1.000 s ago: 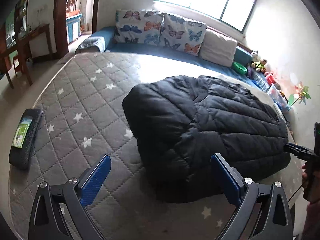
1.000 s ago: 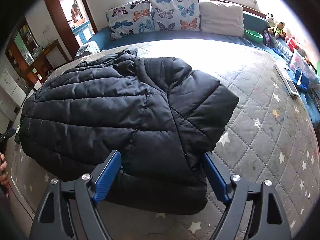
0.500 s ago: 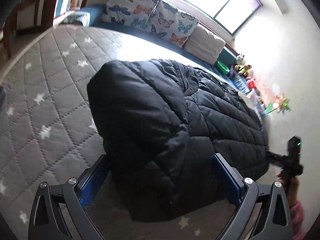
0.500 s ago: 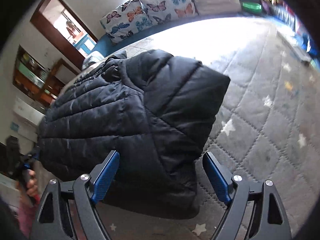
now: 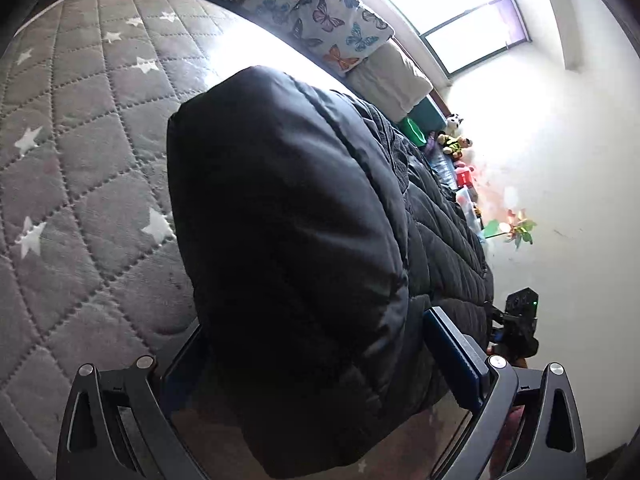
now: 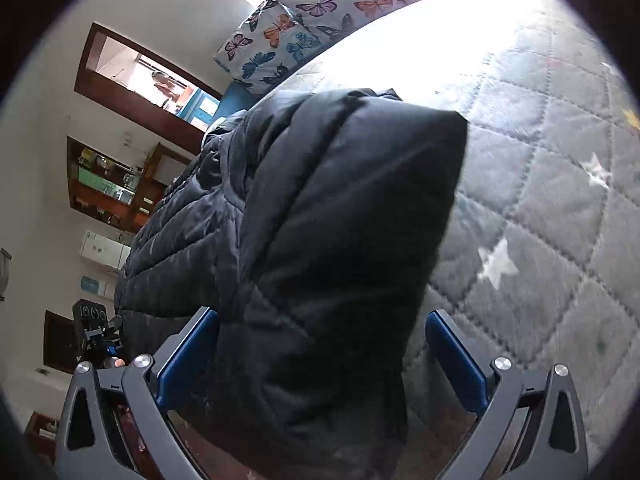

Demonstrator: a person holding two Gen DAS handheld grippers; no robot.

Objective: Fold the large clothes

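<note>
Between the wide-spread blue fingers of the left gripper (image 5: 316,354) sits one end of the black padded jacket (image 5: 296,240), a thick folded corner that fills the gap; whether the pads press on the fabric cannot be told, since the left pad is lost in shadow behind the bulge. Ahead of this gripper the jacket stretches away across the grey star-quilted mattress (image 5: 80,152), with butterfly cushions (image 5: 320,12) far beyond it under the bright window. To its right, just past the jacket's near edge, the other gripper shows.

The right gripper (image 6: 322,354) straddles the opposite end of the jacket (image 6: 332,248). Its jaws are opening and stand wide; the right pad is clear of the cloth, with mattress (image 6: 540,200) showing in the gap, while the left pad lies just beside the fabric. Off to its left the left gripper is visible.
</note>
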